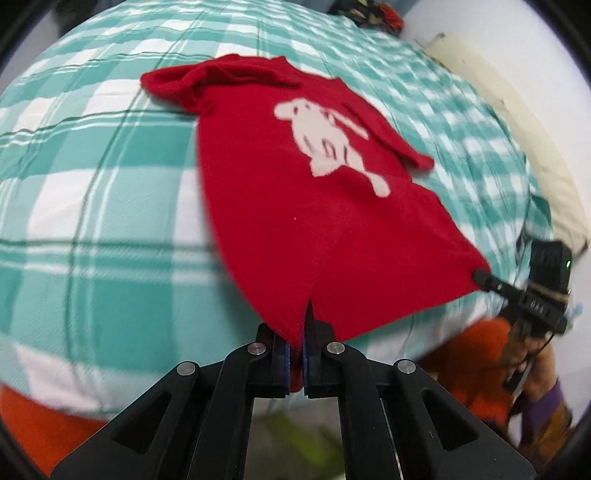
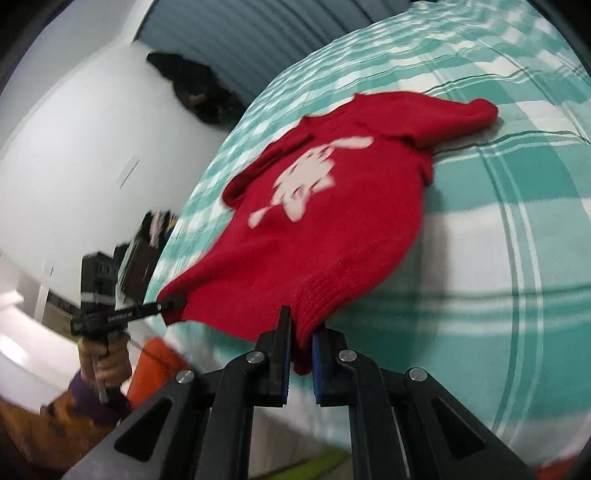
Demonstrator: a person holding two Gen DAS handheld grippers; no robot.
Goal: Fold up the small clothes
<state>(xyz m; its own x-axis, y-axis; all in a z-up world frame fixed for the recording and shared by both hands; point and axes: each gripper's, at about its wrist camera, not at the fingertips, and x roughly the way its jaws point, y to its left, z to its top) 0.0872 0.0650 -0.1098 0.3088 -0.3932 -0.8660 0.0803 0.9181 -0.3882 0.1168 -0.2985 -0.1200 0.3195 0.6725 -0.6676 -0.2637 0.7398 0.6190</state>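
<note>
A small red knitted sweater (image 1: 295,192) with a white animal figure on its front lies on a teal-and-white checked bedspread (image 1: 110,147), neck end farthest from me. My left gripper (image 1: 295,328) is shut on the ribbed hem at one bottom corner. The right gripper (image 1: 480,276) pinches the opposite hem corner. In the right wrist view the sweater (image 2: 332,229) has its hem bunched between the blue pads of my right gripper (image 2: 303,328), which is shut on it. The left gripper (image 2: 173,301) clamps the far corner there. The hem hangs lifted between the two grips.
A cream pillow (image 1: 517,129) lies along the bed's right edge by a white wall. A dark heap of clothes (image 1: 373,14) sits at the far end of the bed. A person's hand (image 2: 107,358) and orange clothing (image 1: 476,354) are close by the bed's near edge.
</note>
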